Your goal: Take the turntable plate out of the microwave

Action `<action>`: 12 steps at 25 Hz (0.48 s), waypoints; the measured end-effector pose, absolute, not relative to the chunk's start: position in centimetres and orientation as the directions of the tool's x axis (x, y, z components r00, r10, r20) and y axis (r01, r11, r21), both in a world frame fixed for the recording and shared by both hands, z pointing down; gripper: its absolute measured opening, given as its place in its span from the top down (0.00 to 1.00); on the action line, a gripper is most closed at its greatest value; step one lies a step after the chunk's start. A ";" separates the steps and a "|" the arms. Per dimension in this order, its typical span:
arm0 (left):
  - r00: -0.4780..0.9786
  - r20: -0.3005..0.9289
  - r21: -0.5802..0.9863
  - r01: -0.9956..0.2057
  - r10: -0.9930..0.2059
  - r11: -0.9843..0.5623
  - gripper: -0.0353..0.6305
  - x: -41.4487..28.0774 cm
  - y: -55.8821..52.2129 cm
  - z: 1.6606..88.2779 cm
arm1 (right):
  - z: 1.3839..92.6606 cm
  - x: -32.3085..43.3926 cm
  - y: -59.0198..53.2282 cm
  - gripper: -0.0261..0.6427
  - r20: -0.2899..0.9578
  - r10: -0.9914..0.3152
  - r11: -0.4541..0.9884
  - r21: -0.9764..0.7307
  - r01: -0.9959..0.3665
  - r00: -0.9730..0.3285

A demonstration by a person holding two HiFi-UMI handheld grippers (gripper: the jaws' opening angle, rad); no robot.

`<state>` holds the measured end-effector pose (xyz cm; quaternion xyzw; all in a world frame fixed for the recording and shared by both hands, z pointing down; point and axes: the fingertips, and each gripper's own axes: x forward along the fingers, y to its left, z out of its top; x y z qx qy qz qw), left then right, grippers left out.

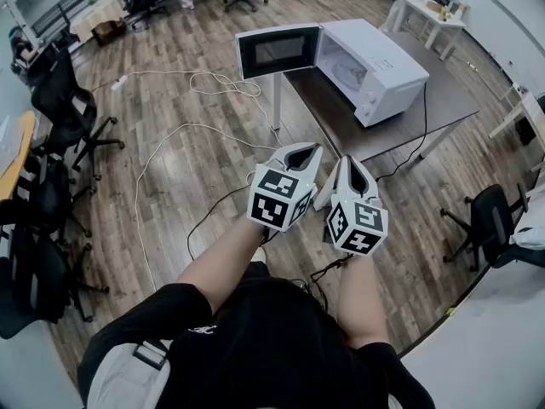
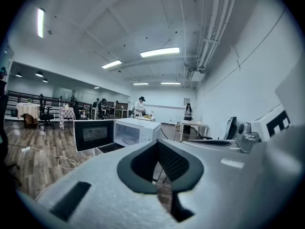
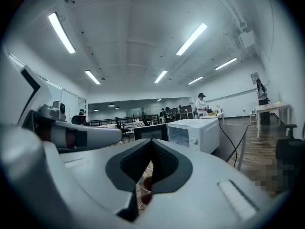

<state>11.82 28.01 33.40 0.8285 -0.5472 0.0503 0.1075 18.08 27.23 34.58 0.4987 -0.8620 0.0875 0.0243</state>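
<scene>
While their jaws are clenched shut on nothing, the left gripper (image 1: 308, 150) and right gripper (image 1: 347, 164) are held side by side over bare wood floor (image 1: 187, 169). The microwave (image 1: 383, 71) is set at twelve o'clock by the table (image 1: 447, 100) edge. Its door (image 1: 277, 51) is swung out towards eleven, and the turntable plate (image 1: 342, 68) is left inside.

Place: I'm in an open office-style lab.
Left of the microwave (image 1: 383, 71): black swivel chairs (image 1: 72, 113), plank floor (image 1: 170, 169).
Beyond the microwave: white desks (image 1: 430, 11).

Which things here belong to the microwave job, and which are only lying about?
For the job: microwave, its open door, turntable plate inside, left gripper, right gripper.
Lying about: office chairs, white cable on the floor, small white table.
</scene>
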 end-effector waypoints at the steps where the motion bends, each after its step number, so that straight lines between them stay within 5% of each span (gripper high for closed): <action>1: 0.393 0.203 0.123 -0.919 -0.897 -0.375 0.93 11.8 28.0 33.4 | 34.5 18.0 27.3 0.95 0.127 -0.855 0.489 -0.121 -0.864 -0.502; 12: 0.388 0.206 0.130 -0.921 -0.898 -0.368 0.93 10.6 27.5 33.9 | 34.2 17.1 27.0 0.95 0.098 -0.853 0.496 -0.159 -0.854 -0.513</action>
